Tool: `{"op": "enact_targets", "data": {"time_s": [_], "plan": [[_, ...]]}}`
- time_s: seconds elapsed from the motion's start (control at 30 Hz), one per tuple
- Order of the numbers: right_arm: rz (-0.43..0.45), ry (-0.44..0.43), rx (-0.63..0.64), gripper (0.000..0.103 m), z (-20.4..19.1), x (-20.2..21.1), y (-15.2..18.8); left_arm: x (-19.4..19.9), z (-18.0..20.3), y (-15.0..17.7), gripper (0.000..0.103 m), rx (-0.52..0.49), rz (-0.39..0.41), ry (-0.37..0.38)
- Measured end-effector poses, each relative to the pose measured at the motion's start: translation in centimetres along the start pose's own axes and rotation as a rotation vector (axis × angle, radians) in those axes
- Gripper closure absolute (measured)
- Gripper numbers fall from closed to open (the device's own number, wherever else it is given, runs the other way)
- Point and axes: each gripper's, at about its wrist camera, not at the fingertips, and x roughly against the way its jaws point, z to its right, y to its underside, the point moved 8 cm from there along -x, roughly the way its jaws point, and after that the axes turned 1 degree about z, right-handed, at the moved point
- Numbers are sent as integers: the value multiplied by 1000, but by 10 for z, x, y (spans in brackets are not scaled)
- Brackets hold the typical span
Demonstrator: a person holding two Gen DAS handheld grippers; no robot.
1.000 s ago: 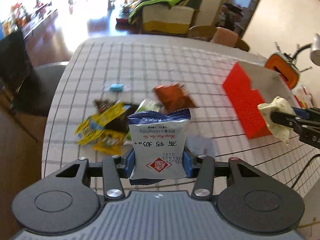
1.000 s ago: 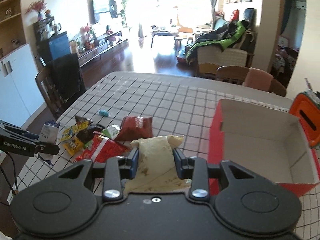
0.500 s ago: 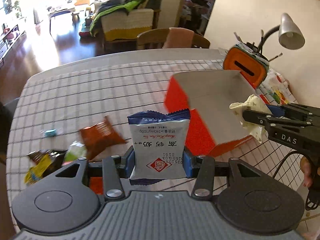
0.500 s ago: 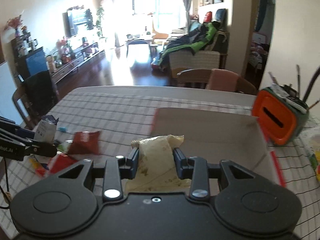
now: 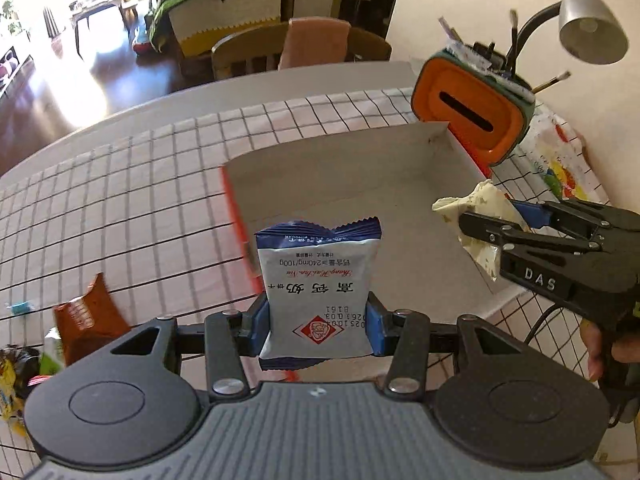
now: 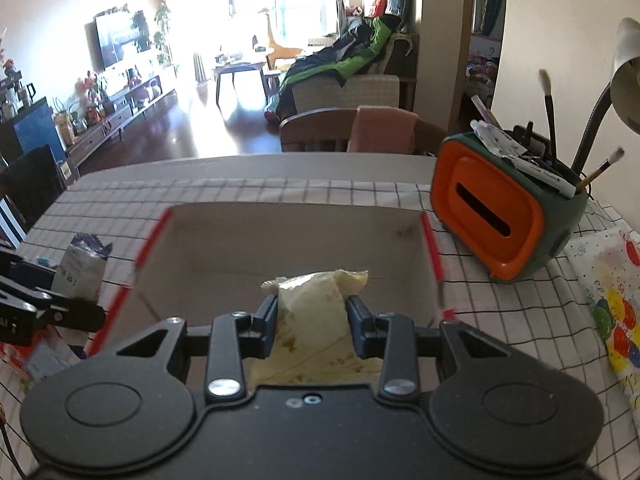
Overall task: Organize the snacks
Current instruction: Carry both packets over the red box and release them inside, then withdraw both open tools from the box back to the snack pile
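My left gripper [image 5: 318, 330] is shut on a blue-and-white snack packet [image 5: 318, 284], held upright over the near left corner of the red cardboard box [image 5: 240, 216]. In the right wrist view that packet [image 6: 82, 266] shows left of the box [image 6: 434, 264]. My right gripper [image 6: 312, 326] is shut on a pale yellow snack bag [image 6: 316, 316] above the box's near edge. The left wrist view shows the yellow bag [image 5: 480, 216] at the box's right side. The box interior is grey and bare.
Loose snacks lie at the left on the checked tablecloth: a brown packet [image 5: 86, 318], yellow wrappers [image 5: 10, 384] and a small blue sweet [image 5: 18, 307]. An orange and green pen holder [image 6: 500, 216] stands right of the box, beside a lamp [image 5: 592, 32]. Chairs [image 6: 360, 130] stand behind the table.
Both grippers have swept to the right from the snack pile to the red box, each keeping its packet. The box now fills the middle of both views.
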Motion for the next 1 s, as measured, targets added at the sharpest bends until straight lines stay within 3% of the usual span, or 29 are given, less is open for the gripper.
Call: {"op": "enact_targets", "data": {"time_s": [0.23,0.53,0.73,1.0], "plan": [[-75,-16,33,68,19,-25,9,-48,20,-11,56,-7,-99,-38],[-165,-62,108,68,3,-47,28,-84,24,-16,56,-7,-187,-96],[-216,-97,166,68,-8,-52,40,-100,29,-13,56,-54,-219,-153],[-250,-111,192,68,-13,-53,49,-104,33,-12,56,-91,-224,-159]]}}
